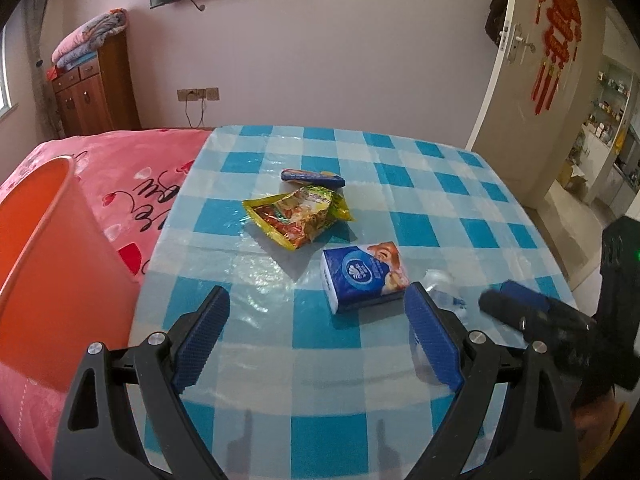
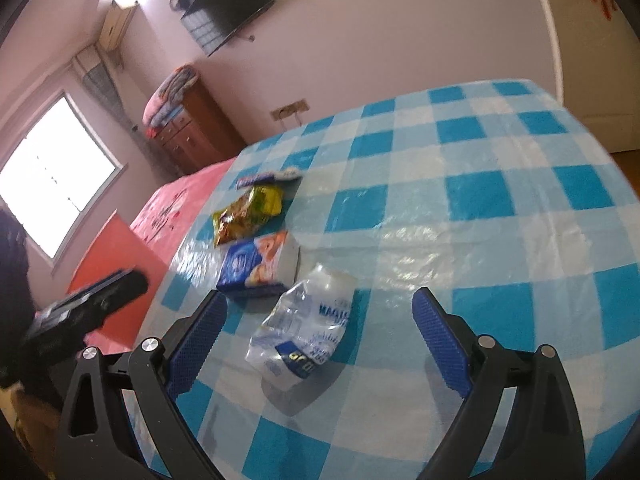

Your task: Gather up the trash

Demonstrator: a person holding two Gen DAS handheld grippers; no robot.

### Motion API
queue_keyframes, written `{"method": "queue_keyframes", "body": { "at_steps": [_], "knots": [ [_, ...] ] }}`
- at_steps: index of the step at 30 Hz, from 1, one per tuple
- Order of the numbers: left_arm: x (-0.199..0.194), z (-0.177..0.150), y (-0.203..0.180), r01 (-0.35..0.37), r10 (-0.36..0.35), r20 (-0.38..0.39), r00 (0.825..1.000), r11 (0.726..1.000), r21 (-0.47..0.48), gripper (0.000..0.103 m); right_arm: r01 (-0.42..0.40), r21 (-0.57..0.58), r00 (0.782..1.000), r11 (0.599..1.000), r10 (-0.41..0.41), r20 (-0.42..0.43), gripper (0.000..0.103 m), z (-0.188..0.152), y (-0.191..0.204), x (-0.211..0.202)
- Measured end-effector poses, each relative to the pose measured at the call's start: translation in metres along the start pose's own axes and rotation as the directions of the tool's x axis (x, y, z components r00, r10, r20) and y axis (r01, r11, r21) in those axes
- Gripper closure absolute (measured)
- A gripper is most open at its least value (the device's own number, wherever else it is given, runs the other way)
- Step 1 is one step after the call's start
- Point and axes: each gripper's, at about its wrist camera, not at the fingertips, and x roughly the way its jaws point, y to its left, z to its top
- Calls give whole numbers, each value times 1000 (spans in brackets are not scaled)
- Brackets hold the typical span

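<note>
The crushed bottle (image 2: 306,328) lies on the checked cloth (image 2: 500,200) between the spread fingers of the right claw (image 2: 320,308), nearer the left finger but touching neither. That claw stands wide open and holds nothing. The bottle is clear plastic, flattened and creased, with a blue and white label; its print is too blurred to read.

Just beyond the right claw's left fingertip sits the tissue pack (image 2: 260,266), blue with an orange picture, lying flat. Past it lies the snack bag (image 2: 246,214), yellow and red, crumpled and torn open, and beyond that a thin blue wrapper (image 2: 266,178).

The left claw (image 1: 318,306) is also wide open and empty, hanging over bare cloth. From its camera the tissue pack (image 1: 362,276) lies just ahead, close to the right fingertip, with the snack bag (image 1: 298,216) and blue wrapper (image 1: 312,177) farther ahead. The bottle (image 1: 442,286) is mostly hidden behind that right finger; only a pale, glassy scrap shows.

To the left claw's left stands an orange bin (image 1: 44,272), cut off by the frame edge, against a pink blanket (image 1: 132,168). The right claw (image 1: 516,298) shows at the far right, blurred. In the right camera the left claw (image 2: 104,292) appears as a dark smear at the left, its opening impossible to judge there.
</note>
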Motion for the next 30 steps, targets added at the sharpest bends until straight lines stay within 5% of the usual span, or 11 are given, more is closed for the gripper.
{"method": "queue_keyframes", "body": {
  "at_steps": [20,30],
  "knots": [
    [92,76,-12,70,-60,-90,994,992,106,14,-104,-27,991,994,101,-87,10,-11,-5,23],
    [139,106,-23,-2,25,-144,989,988,154,14,-136,-7,987,991,134,-92,10,-9,-15,21]
  ]
}}
